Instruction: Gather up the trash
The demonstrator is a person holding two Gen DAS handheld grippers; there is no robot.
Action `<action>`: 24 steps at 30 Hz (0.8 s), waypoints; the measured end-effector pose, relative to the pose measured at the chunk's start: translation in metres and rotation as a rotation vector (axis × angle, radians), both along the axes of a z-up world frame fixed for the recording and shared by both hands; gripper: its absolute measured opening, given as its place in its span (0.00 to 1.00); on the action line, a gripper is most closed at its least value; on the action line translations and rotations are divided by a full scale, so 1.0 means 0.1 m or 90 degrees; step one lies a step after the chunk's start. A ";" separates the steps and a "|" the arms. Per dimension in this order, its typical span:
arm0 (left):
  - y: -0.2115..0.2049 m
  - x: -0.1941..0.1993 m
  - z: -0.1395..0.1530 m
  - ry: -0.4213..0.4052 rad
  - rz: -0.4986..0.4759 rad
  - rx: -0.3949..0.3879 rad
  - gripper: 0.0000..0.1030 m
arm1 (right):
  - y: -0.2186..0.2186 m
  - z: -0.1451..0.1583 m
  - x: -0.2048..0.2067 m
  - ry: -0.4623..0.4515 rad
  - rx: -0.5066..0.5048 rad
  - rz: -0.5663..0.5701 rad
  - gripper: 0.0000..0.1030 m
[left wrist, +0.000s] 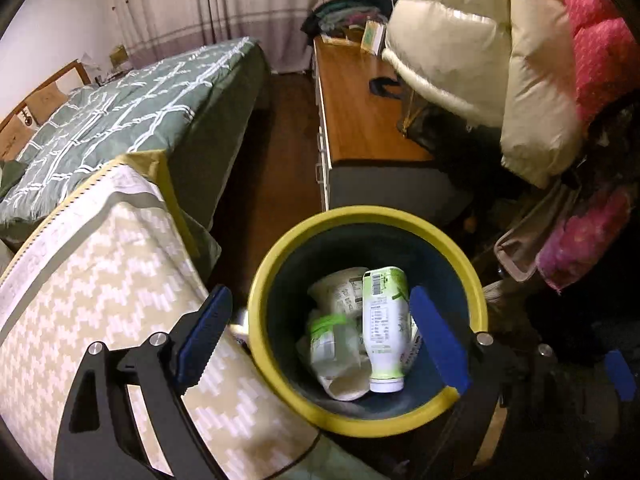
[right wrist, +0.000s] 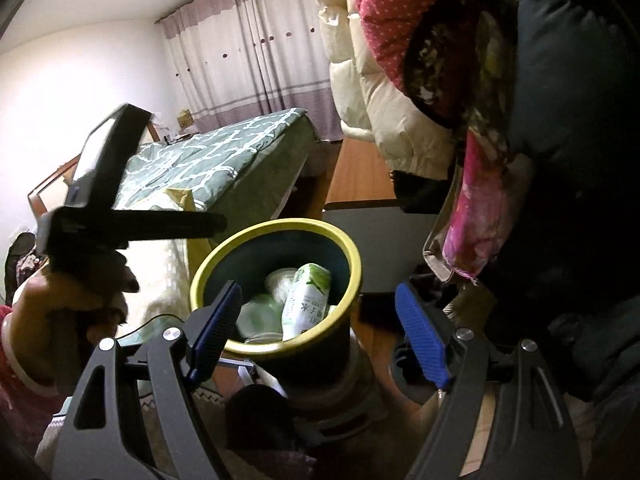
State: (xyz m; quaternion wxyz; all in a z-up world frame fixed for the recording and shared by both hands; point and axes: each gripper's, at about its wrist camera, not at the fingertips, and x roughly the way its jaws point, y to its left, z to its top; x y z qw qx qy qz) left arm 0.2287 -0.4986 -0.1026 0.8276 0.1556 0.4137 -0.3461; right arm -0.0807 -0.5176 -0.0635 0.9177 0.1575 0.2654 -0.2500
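A dark blue trash bin with a yellow rim [left wrist: 280, 256] stands on the floor, also in the right wrist view [right wrist: 208, 260]. Inside lie a white and green plastic bottle [left wrist: 386, 328], crumpled white and green wrappers [left wrist: 334, 340] and a pale cup [left wrist: 340, 286]; the bottle also shows in the right wrist view [right wrist: 306, 300]. My left gripper [left wrist: 320, 344] is open and empty, right above the bin's mouth. My right gripper [right wrist: 320, 332] is open and empty, just above the bin's near rim. The left gripper's body and the hand holding it [right wrist: 80, 248] show at left.
A bed with a green patterned cover [left wrist: 120, 120] is at left, with a cream zigzag-patterned mattress [left wrist: 100, 300] beside the bin. A wooden desk [left wrist: 360, 112] is behind the bin. Cream [left wrist: 480, 60] and pink [left wrist: 592, 40] puffer coats hang at right, close over the bin.
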 end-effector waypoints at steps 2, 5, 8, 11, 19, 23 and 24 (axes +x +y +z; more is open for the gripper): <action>0.23 -0.04 0.14 -0.012 0.009 -0.015 0.87 | 0.07 0.04 0.02 -0.001 -0.001 0.015 0.73; 0.81 -0.27 0.48 -0.060 0.034 -0.053 0.95 | 0.24 0.12 0.04 -0.006 -0.009 0.047 0.77; 1.39 -0.53 0.74 -0.107 0.061 -0.077 0.95 | 0.44 0.20 0.08 -0.011 -0.012 0.087 0.78; 2.13 -0.83 0.95 -0.160 0.114 -0.097 0.95 | 0.66 0.27 0.12 -0.018 -0.016 0.123 0.78; 3.84 -1.45 1.11 -0.229 0.320 -0.109 0.95 | 1.24 0.58 0.18 -0.047 -0.049 0.210 0.80; 4.36 -1.75 1.13 -0.269 0.397 -0.088 0.95 | 1.43 0.73 0.12 -0.062 -0.053 0.247 0.83; 4.52 -1.85 1.13 -0.275 0.419 -0.093 0.95 | 1.47 0.75 0.10 -0.063 -0.059 0.249 0.83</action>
